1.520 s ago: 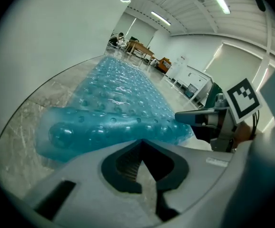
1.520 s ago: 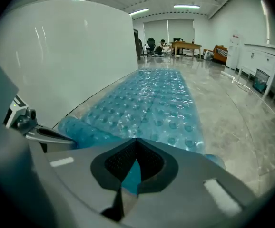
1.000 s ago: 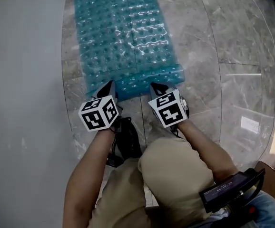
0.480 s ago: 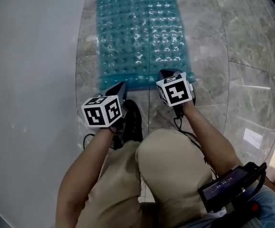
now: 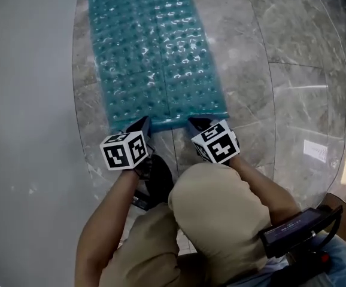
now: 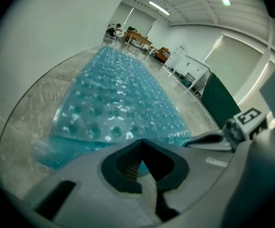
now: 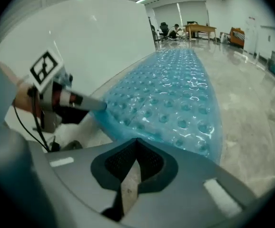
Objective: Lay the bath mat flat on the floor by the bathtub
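Observation:
A translucent blue bath mat (image 5: 155,52) with rows of bumps lies stretched along the floor beside the white bathtub (image 5: 23,100). My left gripper (image 5: 143,124) is shut on the mat's near left corner. My right gripper (image 5: 198,123) is shut on the near right corner. In the left gripper view, the mat (image 6: 118,99) rises slightly off the floor into the closed left gripper (image 6: 140,142). The right gripper view shows the mat's (image 7: 175,94) near edge meeting the closed right gripper (image 7: 137,140), with the left gripper's fingertips (image 7: 97,106) at the other corner.
Grey marble floor tiles (image 5: 281,70) spread to the right of the mat. My bent knee (image 5: 221,214) and a black shoe (image 5: 161,181) are just behind the grippers. Desks (image 7: 199,30) and cabinets (image 6: 194,72) stand far off across the room.
Both grippers have moved across the floor with the mat's near edge still at their tips. That edge looks lower and flatter than a second ago.

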`<state>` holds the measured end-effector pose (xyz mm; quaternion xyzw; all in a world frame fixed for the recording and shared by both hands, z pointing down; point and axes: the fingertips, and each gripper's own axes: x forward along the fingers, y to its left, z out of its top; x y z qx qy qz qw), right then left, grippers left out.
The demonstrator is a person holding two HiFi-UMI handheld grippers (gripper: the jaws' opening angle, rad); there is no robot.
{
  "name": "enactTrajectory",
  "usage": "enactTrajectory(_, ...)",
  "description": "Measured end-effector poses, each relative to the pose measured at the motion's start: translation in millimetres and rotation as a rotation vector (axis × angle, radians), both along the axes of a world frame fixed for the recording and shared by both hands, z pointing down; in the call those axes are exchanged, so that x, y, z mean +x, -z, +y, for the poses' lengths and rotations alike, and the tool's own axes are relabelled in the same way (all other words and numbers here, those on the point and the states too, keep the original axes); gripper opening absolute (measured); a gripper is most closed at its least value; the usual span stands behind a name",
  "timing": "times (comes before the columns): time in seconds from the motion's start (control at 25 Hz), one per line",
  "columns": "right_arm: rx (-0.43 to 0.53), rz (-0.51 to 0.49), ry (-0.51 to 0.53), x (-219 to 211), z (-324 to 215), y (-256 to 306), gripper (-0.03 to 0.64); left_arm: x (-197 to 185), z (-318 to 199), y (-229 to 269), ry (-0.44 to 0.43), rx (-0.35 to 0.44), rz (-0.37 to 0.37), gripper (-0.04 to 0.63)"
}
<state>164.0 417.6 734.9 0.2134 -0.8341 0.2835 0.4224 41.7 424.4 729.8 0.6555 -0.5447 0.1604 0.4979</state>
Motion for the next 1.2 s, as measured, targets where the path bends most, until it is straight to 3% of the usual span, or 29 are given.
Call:
enactTrajectory(0.12, 0.015, -0.113, -0.091, -1, -28, 29, 0.008, 2, 27, -16, 0.016, -0.048, 0.03, 0.006)
enactTrajectory(0.24, 0.04, -0.095, -0.156, 1, -57, 33, 0.008, 3, 39, -20, 0.008, -0.068, 0.031, 0.006)
enactTrajectory(0.4, -0.001, 0.036, -0.128, 21, -37, -4, 0.006, 9, 40, -21, -0.002, -0.059, 0.042, 0.006)
enactTrajectory(0.68, 0.045, 0.016, -0.098, 34, -10, -19, 0.006, 12, 37, -19, -0.05, -0.018, 0.015, 0.006)
enactTrajectory(0.76, 0.061, -0.009, -0.081, 30, -15, -15, 0.006, 11, 31, -11, -0.069, 0.001, -0.03, 0.006)
enactTrajectory(0.88, 0.097, -0.097, -0.102, 26, -41, -1, 0.006, 12, 3, 17, -0.098, 0.118, -0.112, 0.006)
enactTrajectory(1.04, 0.239, -0.127, -0.077, 11, -80, 19, 0.006, 6, -55, 68, -0.073, 0.365, -0.205, 0.008)
enactTrajectory(1.2, 0.428, -0.357, -0.089, -13, -111, 82, 0.006, -7, -94, 123, -0.028, 0.602, -0.308, 0.006)
